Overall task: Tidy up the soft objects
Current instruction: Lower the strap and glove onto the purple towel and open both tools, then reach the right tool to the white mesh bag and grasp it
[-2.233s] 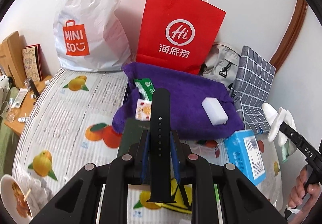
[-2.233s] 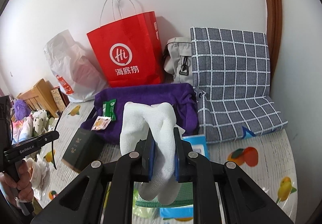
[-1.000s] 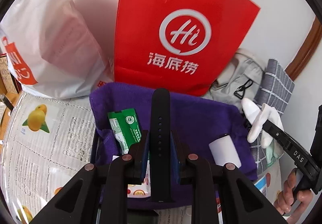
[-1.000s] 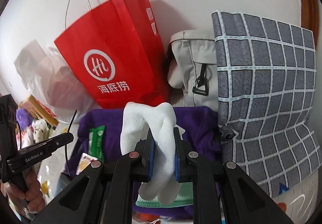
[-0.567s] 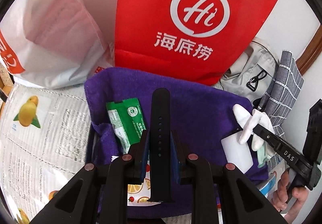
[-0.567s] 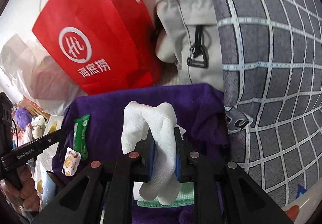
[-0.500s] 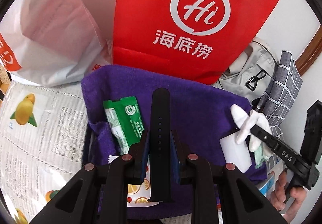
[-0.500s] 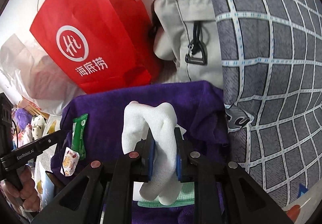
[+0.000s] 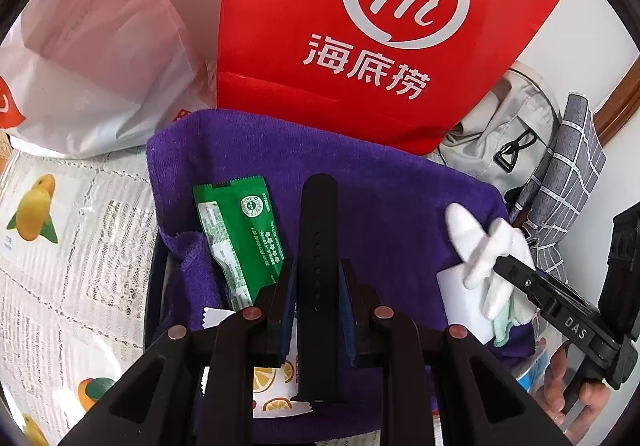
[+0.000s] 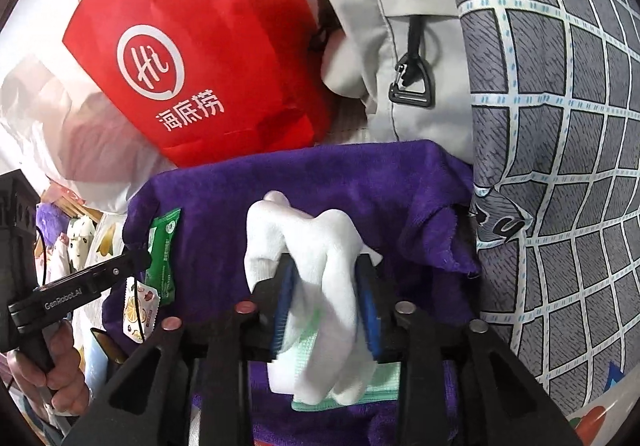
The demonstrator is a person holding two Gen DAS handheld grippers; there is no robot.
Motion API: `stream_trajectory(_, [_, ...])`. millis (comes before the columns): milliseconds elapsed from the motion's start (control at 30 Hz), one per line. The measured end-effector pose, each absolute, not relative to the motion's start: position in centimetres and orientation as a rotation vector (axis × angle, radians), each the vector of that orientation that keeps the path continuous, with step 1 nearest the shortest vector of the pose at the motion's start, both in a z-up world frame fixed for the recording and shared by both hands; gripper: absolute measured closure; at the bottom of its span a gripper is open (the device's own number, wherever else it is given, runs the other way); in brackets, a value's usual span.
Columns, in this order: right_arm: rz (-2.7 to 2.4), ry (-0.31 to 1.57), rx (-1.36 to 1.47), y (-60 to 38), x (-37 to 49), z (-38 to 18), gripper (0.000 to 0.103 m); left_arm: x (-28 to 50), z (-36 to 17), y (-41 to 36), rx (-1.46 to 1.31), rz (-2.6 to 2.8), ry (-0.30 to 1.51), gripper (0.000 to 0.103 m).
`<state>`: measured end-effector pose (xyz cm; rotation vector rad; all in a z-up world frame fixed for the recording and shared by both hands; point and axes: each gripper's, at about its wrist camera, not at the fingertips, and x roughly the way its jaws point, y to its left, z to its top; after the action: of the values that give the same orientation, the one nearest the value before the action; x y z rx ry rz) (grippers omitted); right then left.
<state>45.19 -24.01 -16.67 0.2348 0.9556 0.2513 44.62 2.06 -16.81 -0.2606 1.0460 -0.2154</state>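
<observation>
My left gripper (image 9: pixel 318 270) is shut on a black watch strap (image 9: pixel 320 205), which hangs over a purple towel (image 9: pixel 380 197) that lines a dark bin. Lying on the towel are a green sachet (image 9: pixel 236 230), a citrus-print sachet (image 9: pixel 276 386) and a white block (image 9: pixel 460 298). My right gripper (image 10: pixel 324 266) has its jaws opening around a white glove (image 10: pixel 312 230). The glove still touches both pads, and its lower end rests on the white block and a mint-green cloth (image 10: pixel 360 386). In the left wrist view the glove (image 9: pixel 480 246) sits at the right gripper's tip (image 9: pixel 500 266), at the towel's right edge.
A red paper bag (image 9: pixel 360 45) and a white plastic bag (image 9: pixel 92 65) stand behind the towel. A grey bag (image 10: pixel 400 45) and a checked cushion (image 10: pixel 560 165) crowd the right side. A fruit-print tablecloth (image 9: pixel 60 246) lies to the left. A person's hand (image 10: pixel 52 366) holds each handle.
Both grippers have come forward and down over the purple towel. The right jaws have widened around the glove, which now rests on the white block. The left grip on the strap is unchanged.
</observation>
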Motion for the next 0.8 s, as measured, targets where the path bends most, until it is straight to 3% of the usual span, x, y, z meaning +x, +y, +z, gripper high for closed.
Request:
stream_trajectory(133, [0.28,0.956,0.224,-23.8,45.0,-16.1,0.047,44.4,-16.4,2.3,-0.275,-0.227,1.032,0.083])
stream_trajectory(233, [0.294,0.939,0.223,-23.9,44.7,-15.4,0.046,44.4,-16.3,2.6,-0.288,-0.232,1.036,0.083])
stream_trajectory(300, [0.293,0.929,0.218,-24.0,44.5,-15.0,0.045,44.4,-16.3,2.6,-0.282,-0.229,1.047,0.07])
stream_trajectory(800, [0.339,0.888,0.116,-20.2,39.4,-12.0,0.045,42.2,-11.7,2.8,-0.254,-0.222,0.972,0.069])
